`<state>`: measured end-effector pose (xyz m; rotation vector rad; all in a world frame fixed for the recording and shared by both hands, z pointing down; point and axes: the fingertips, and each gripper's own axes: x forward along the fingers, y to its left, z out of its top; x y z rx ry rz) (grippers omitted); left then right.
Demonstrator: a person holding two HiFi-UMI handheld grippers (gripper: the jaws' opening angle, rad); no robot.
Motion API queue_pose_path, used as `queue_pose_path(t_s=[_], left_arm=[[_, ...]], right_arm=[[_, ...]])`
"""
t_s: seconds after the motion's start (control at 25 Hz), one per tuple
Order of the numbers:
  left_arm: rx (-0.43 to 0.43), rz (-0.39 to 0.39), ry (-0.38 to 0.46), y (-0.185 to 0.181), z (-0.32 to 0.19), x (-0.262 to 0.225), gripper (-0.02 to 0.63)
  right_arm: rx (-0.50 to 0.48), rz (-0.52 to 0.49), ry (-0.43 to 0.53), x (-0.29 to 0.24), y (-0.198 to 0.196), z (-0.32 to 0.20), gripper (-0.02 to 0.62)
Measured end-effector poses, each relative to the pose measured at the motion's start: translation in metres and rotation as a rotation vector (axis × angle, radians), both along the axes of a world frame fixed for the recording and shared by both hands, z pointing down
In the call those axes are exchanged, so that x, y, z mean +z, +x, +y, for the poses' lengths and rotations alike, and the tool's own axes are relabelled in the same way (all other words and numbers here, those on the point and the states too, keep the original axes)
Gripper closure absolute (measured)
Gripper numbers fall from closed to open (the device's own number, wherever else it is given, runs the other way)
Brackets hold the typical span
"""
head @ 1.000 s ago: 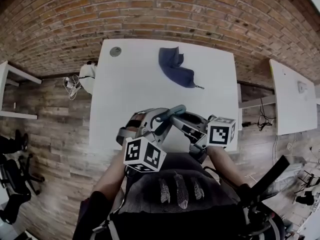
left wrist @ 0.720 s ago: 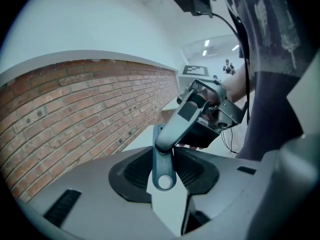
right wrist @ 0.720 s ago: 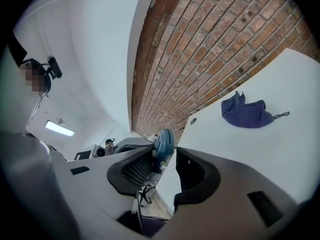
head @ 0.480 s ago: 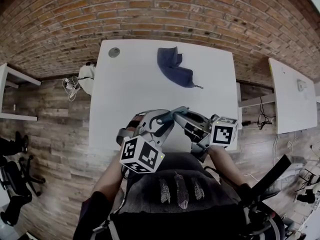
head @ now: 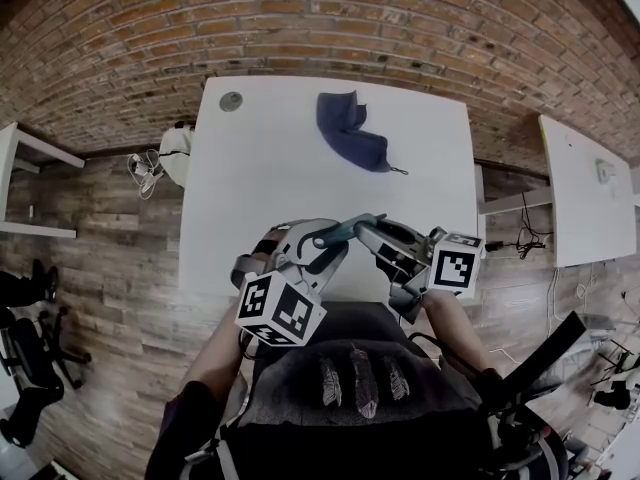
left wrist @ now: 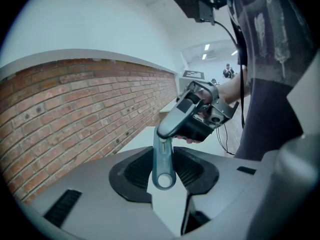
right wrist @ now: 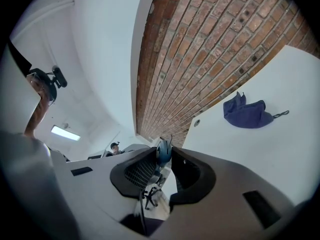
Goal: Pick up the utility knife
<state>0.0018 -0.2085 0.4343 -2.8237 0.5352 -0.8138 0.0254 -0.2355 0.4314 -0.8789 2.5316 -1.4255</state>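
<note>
Clamping the utility knife (head: 338, 232) in the left gripper (head: 312, 246) by its ringed tail, with both pads pressing on the flat sides, as shown in the left gripper view. Just now drawing the jaws of the right gripper (head: 368, 230) in on the opposite end. Pinching the blue-grey nose between the tips there, seemingly touching both pads in the right gripper view.

Holding the knife clear of the white table (head: 250, 178), above its near edge at about 6 o'clock in the head view. Keeping it well apart from the dark blue cloth (head: 350, 133) lying toward 12 o'clock.

Bridging the two tools with the knife's long axis, running roughly from 8 o'clock at the left gripper to 2 o'clock at the right. Standing equally near with both hands, each on its own end, so reaching no further for either.

Probably heading toward a hand-to-hand transfer. Depending, in that case, on keeping one clamp firm while loosening the other, and on drawing away along that 8-to-2 line rather than across it. Risking a twist or a drop if both ends loosen together.
</note>
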Motion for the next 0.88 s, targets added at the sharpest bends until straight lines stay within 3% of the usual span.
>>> queue_pose_path(t_s=[0.52, 0.88], left_arm=[[0.006, 0.012, 0.009, -0.002, 0.008, -0.007, 0.483], [0.013, 0.046, -0.010, -0.008, 0.011, -0.017, 0.488]], right_arm=[[0.001, 0.010, 0.025, -0.006, 0.010, 0.005, 0.508], [0.032, -0.040, 0.004, -0.011, 0.016, 0.005, 0.509]])
